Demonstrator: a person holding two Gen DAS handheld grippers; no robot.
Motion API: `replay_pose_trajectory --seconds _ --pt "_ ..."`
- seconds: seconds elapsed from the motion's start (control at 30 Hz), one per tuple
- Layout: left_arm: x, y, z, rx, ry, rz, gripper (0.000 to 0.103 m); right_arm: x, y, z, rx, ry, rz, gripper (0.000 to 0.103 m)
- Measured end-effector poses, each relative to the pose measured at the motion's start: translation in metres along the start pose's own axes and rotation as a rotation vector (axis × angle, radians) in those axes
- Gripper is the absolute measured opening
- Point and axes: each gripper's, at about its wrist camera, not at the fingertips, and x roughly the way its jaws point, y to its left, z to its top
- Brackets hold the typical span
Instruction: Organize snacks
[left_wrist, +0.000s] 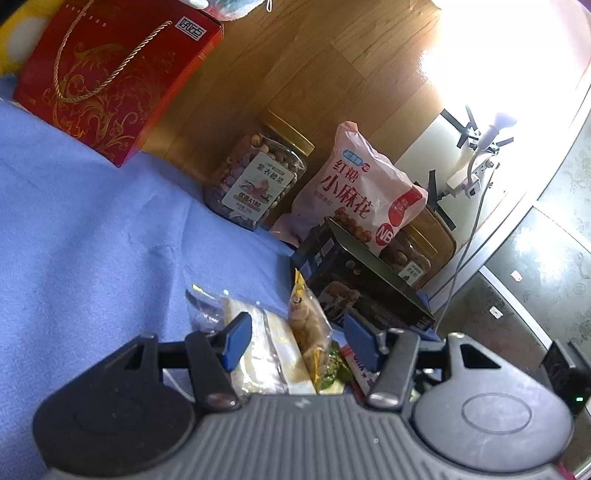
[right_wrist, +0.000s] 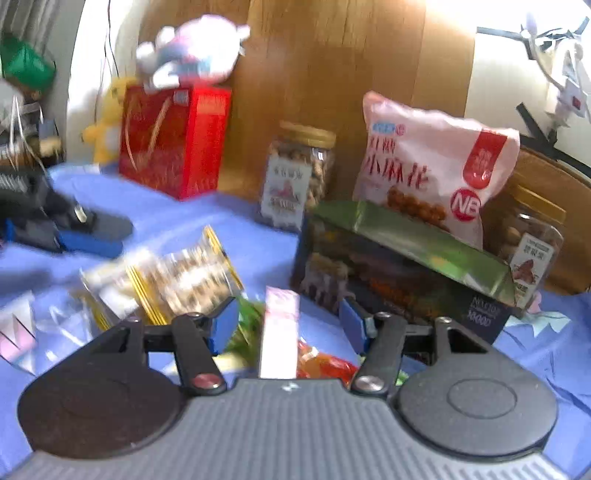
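Blue cloth covers the work surface, with a wooden panel standing behind it. Red gift box with a gold cord handle stands upright at the far left of the cloth; in the right wrist view a plush toy sits on top of it. Pink snack bag leans against the panel, between a clear nut jar with a gold lid on its left and a second jar on its right. Dark flat box lies tilted just in front of the pink bag and overlaps its lower edge.

Loose small snack packets lie on the cloth nearest the cameras. Left gripper has its fingers spread, with a pale wrapped bar and a yellow packet between them; whether a pad presses on either cannot be told. Right gripper has its fingers spread, with a pink-and-white packet standing between them, clear of both pads. A clear packet with yellow stripes lies just to its left, blurred.
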Motion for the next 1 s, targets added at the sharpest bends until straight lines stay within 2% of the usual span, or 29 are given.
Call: replay_pose_trajectory --seconds 0.07,0.17,0.3,0.4,0.47,0.53,0.57,0.63,0.77,0.87,0.97,1.0 --pt "-0.001 0.0 0.0 -0.003 -0.005 -0.008 0.056 0.0 0.008 0.006 0.002 -0.012 0.093 0.064" --pt "-0.004 0.001 0.001 -0.011 -0.024 -0.02 0.056 0.014 0.019 0.014 0.04 0.021 0.202 0.067" --pt "-0.007 0.003 0.002 -0.019 -0.044 -0.02 0.056 0.045 0.025 0.017 0.102 0.09 0.246 0.068" --pt "-0.004 0.002 0.002 -0.007 -0.027 -0.012 0.057 0.065 0.014 0.011 0.213 0.158 0.267 0.067" --pt "-0.002 0.001 0.001 0.0 -0.019 -0.016 0.057 0.061 0.006 0.008 0.275 0.157 0.295 0.061" --pt "-0.001 0.001 0.001 0.0 -0.013 -0.021 0.06 0.046 0.001 0.007 0.285 0.145 0.304 0.04" --pt "-0.001 0.002 0.001 -0.001 -0.012 -0.021 0.061 0.038 0.0 0.007 0.282 0.141 0.3 0.038" --pt "-0.001 0.002 0.0 -0.002 -0.01 -0.024 0.061 0.025 0.002 0.003 0.24 0.143 0.288 0.033" --pt "-0.002 0.002 0.0 0.001 -0.012 -0.028 0.061 -0.003 0.012 -0.01 0.126 0.142 0.301 0.031" --pt "-0.001 0.001 -0.001 0.004 -0.009 -0.032 0.061 -0.024 0.019 -0.021 -0.006 0.153 0.409 0.032" --pt "-0.001 -0.001 -0.001 0.008 -0.006 -0.051 0.061 -0.053 0.035 -0.034 -0.171 0.149 0.471 0.039" --pt "-0.001 -0.002 -0.002 0.01 -0.005 -0.055 0.062 -0.061 0.039 -0.038 -0.215 0.143 0.465 0.047"
